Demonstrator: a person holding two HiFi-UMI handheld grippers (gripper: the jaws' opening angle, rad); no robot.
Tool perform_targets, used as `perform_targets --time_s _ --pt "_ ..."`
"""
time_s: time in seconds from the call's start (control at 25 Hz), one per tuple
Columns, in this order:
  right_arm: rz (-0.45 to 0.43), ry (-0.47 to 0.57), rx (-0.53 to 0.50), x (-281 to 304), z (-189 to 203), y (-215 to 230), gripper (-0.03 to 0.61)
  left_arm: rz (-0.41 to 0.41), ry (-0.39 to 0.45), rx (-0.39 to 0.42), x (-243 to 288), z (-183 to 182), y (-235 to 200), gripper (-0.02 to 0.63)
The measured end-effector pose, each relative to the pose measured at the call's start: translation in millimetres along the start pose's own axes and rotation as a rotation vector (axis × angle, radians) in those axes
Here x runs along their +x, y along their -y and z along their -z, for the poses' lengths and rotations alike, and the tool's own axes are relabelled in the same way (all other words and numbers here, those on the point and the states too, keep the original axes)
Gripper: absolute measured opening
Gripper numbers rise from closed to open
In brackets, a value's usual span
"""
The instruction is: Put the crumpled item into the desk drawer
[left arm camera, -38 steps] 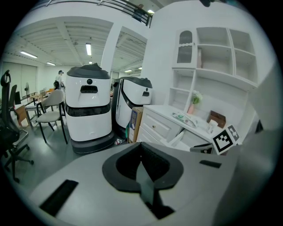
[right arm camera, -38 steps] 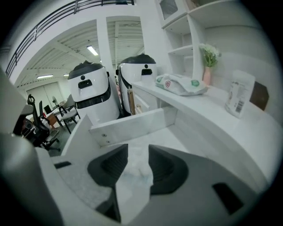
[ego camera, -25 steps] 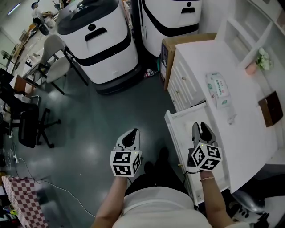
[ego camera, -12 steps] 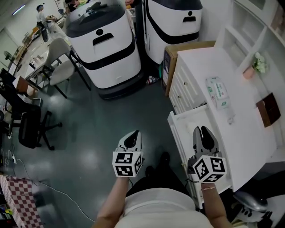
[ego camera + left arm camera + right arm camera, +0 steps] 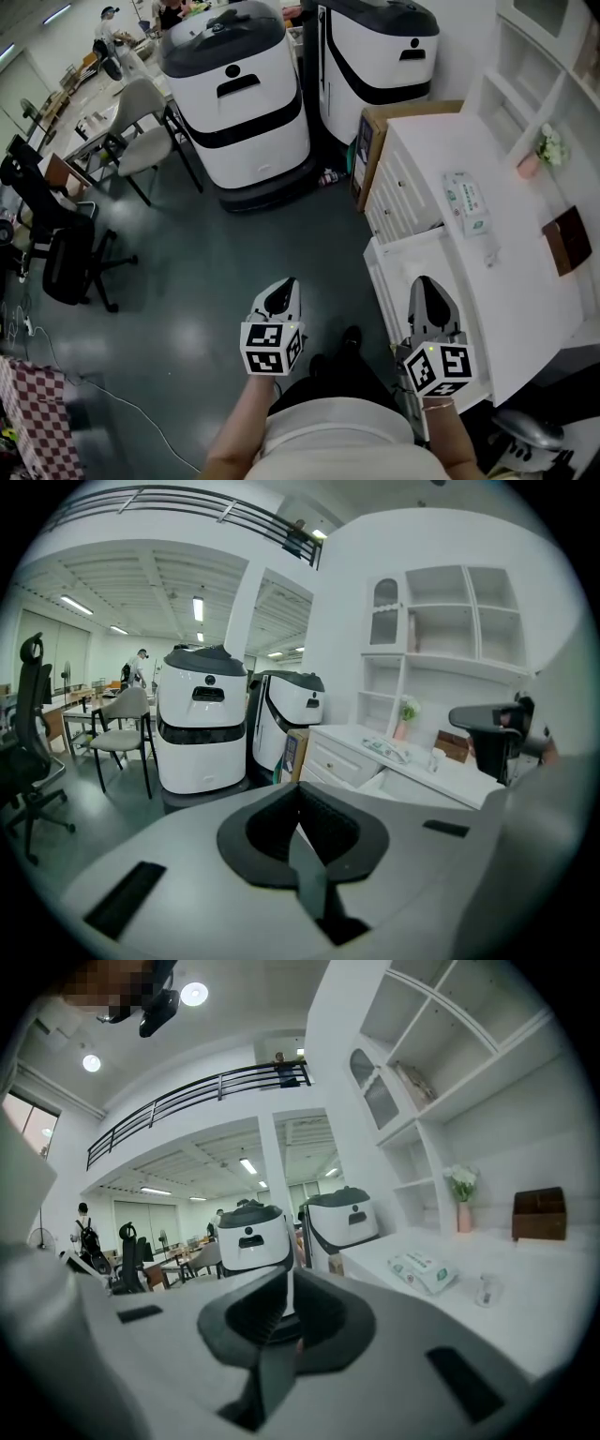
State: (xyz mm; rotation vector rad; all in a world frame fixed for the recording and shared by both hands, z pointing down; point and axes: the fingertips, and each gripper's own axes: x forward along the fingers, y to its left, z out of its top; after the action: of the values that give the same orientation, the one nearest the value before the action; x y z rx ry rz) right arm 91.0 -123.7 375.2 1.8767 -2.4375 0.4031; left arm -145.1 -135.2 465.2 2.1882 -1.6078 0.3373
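The white desk [image 5: 441,150] stands at the right, its top drawer [image 5: 398,267] pulled out toward me. A small pale crumpled item [image 5: 488,251] lies on the desktop beside the drawer; the right gripper view shows it as a little clear lump [image 5: 485,1290]. My right gripper [image 5: 427,292] hovers over the drawer's near end. Its jaws are closing and look almost together, with nothing between them. My left gripper [image 5: 280,292] hangs over the dark floor left of the drawer, shut and empty. Its jaws [image 5: 300,803] meet in its own view.
A wipes pack [image 5: 466,202], a brown box [image 5: 569,239] and a small flower vase [image 5: 547,150] sit on the desktop. Two large white machines [image 5: 239,94] [image 5: 380,56] and a cardboard box [image 5: 375,141] stand beyond the desk. Office chairs [image 5: 70,262] are at the left.
The right gripper's jaws have gone from wide apart to nearly together. It has drawn slightly back toward me over the drawer. The view has shifted a little; the left gripper holds its pose.
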Motion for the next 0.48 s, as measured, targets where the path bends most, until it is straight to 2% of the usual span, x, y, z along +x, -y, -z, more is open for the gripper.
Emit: perform_targets --time_s 0.12,0.48 --pt "-0.009 -0.003 -0.012 -4 -1 -9 0.005 -0.014 0.007 -0.013 -9 1 -8 -0.008" --pt "-0.083 -0.035 -0.005 -11 1 -37 0.002 -0.028 0.027 -0.018 -26 4 -22 -0.008"
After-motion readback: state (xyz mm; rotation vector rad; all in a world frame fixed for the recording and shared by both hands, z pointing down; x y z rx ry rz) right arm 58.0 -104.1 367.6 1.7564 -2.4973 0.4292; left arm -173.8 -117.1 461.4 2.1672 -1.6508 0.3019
